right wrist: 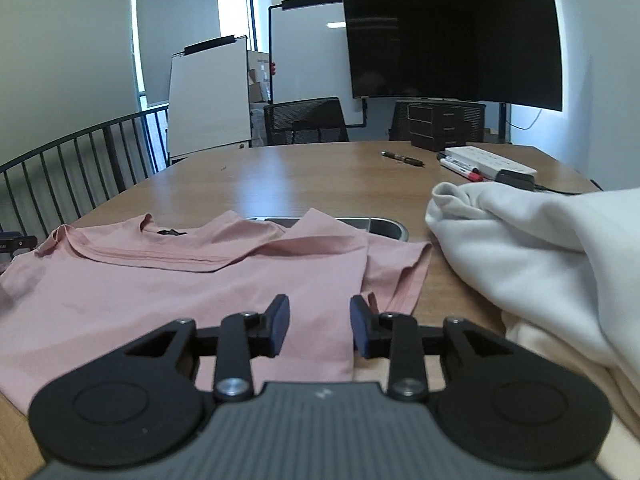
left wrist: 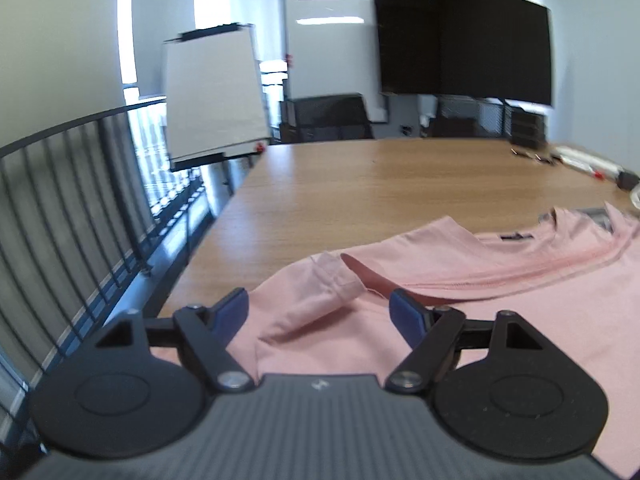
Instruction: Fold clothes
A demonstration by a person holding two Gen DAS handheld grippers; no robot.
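A pink T-shirt (left wrist: pixel 520 292) lies flat on the wooden table (left wrist: pixel 360 184), collar toward the far side. Its left sleeve (left wrist: pixel 320 300) is folded in over the body. My left gripper (left wrist: pixel 320 312) is open and empty, hovering just above that sleeve. In the right wrist view the shirt (right wrist: pixel 160 292) shows with its right side folded over and the right sleeve (right wrist: pixel 400 272) sticking out. My right gripper (right wrist: pixel 320 326) is open and empty above the shirt's right folded edge.
A pile of white and cream clothes (right wrist: pixel 540 264) lies at the right. A metal cable hatch (right wrist: pixel 380 226) sits behind the shirt. Pens (right wrist: pixel 402 158), markers and a power strip (right wrist: pixel 492 160) lie at the far right. A railing (left wrist: pixel 80 208) runs beyond the table's left edge.
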